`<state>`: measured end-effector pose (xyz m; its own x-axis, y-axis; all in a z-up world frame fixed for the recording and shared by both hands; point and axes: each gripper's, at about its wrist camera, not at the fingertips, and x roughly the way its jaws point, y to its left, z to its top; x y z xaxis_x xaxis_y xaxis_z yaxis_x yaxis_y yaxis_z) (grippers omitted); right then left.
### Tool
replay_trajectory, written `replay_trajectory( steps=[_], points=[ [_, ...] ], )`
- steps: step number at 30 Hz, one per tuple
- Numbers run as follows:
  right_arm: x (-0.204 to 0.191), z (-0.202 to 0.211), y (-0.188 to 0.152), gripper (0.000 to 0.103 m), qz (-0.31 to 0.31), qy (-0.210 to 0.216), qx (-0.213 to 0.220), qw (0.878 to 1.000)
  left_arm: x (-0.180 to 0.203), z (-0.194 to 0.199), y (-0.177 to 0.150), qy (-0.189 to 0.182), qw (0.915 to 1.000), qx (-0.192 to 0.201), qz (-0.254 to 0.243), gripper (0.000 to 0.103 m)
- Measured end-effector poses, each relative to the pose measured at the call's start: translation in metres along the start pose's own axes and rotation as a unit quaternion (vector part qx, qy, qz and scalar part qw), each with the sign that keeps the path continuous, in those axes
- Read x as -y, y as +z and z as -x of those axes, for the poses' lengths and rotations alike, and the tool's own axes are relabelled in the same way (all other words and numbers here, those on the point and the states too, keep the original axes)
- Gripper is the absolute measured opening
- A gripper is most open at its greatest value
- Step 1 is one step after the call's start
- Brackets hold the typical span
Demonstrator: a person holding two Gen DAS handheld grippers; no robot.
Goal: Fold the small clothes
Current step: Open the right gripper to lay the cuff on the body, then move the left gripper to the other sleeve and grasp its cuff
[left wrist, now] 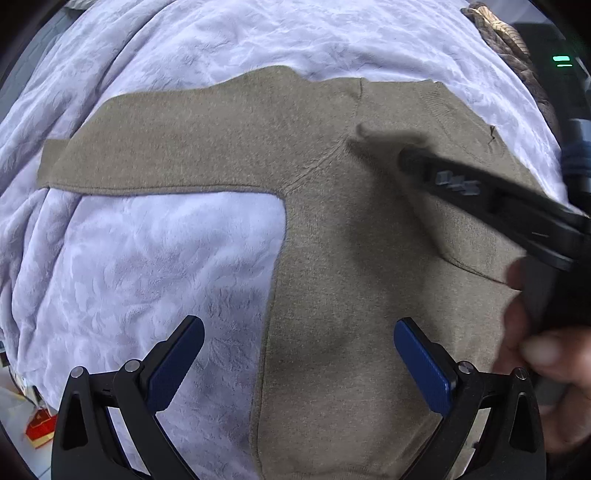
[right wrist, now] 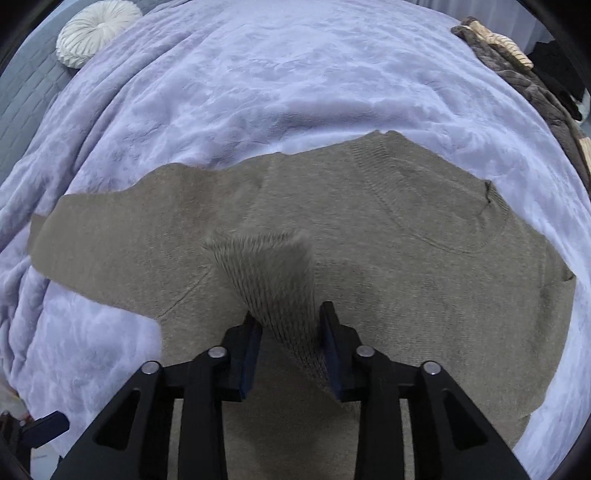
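Note:
An olive-brown knit sweater lies flat on a lavender blanket, with one sleeve stretched out to the left. My left gripper hangs open just over the sweater's left side edge, with nothing between its blue pads. In the right wrist view the sweater fills the middle. Its other sleeve's ribbed cuff stands up between the fingers of my right gripper. Those jaws stand apart and the cuff is loose between them, over the chest. The right gripper also shows as a blur in the left wrist view.
A person's hand holds the right gripper's handle at the right edge. A round white cushion lies at the far left of the bed. A brown knitted heap sits at the far right. A red box lies on the floor, lower left.

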<state>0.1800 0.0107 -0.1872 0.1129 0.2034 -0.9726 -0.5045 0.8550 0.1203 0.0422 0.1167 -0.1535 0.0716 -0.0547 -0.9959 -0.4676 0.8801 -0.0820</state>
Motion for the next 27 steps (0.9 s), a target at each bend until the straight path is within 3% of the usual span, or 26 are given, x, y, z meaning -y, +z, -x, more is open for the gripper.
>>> replay_trajectory(
  steps=[3,7,11,14,17,20,22,23,25,27],
  points=[
    [0.017,0.037,-0.004,0.058,0.001,0.014,0.039,0.999,0.006,-0.005,0.001,-0.002,1.0000,-0.007,0.000,0.103],
    [0.094,0.075,-0.025,0.067,-0.064,-0.046,0.075,0.994,0.026,-0.004,0.003,-0.007,0.9997,0.000,-0.024,0.103],
    [0.194,0.056,-0.056,0.067,-0.153,-0.151,0.028,0.976,0.041,-0.007,0.005,-0.007,0.9991,-0.002,-0.041,0.103],
    [0.232,0.030,-0.071,0.067,-0.184,-0.195,-0.019,0.963,0.051,-0.010,0.005,0.002,0.9987,-0.003,-0.051,0.103],
    [0.220,0.008,-0.070,0.067,-0.186,-0.171,-0.035,0.967,0.055,-0.013,0.007,0.011,0.9987,-0.006,-0.050,0.103],
    [0.169,-0.009,-0.059,0.071,-0.129,-0.145,-0.042,0.980,0.058,-0.010,0.007,0.017,0.9988,-0.004,-0.046,0.103],
    [0.145,-0.007,-0.055,0.070,-0.104,-0.078,-0.030,0.991,0.059,-0.004,0.008,0.017,0.9987,0.007,-0.048,0.103],
    [0.132,-0.004,-0.052,0.069,-0.083,-0.069,-0.025,0.994,0.058,-0.001,0.008,0.019,0.9985,0.012,-0.049,0.103],
    [0.116,0.000,-0.049,0.070,-0.046,-0.101,-0.011,0.994,0.058,0.002,0.010,0.021,0.9986,0.017,-0.046,0.103],
    [0.110,0.000,-0.049,0.070,-0.038,-0.090,-0.011,0.995,0.057,0.004,0.010,0.018,0.9989,0.017,-0.039,0.103]
  ],
)
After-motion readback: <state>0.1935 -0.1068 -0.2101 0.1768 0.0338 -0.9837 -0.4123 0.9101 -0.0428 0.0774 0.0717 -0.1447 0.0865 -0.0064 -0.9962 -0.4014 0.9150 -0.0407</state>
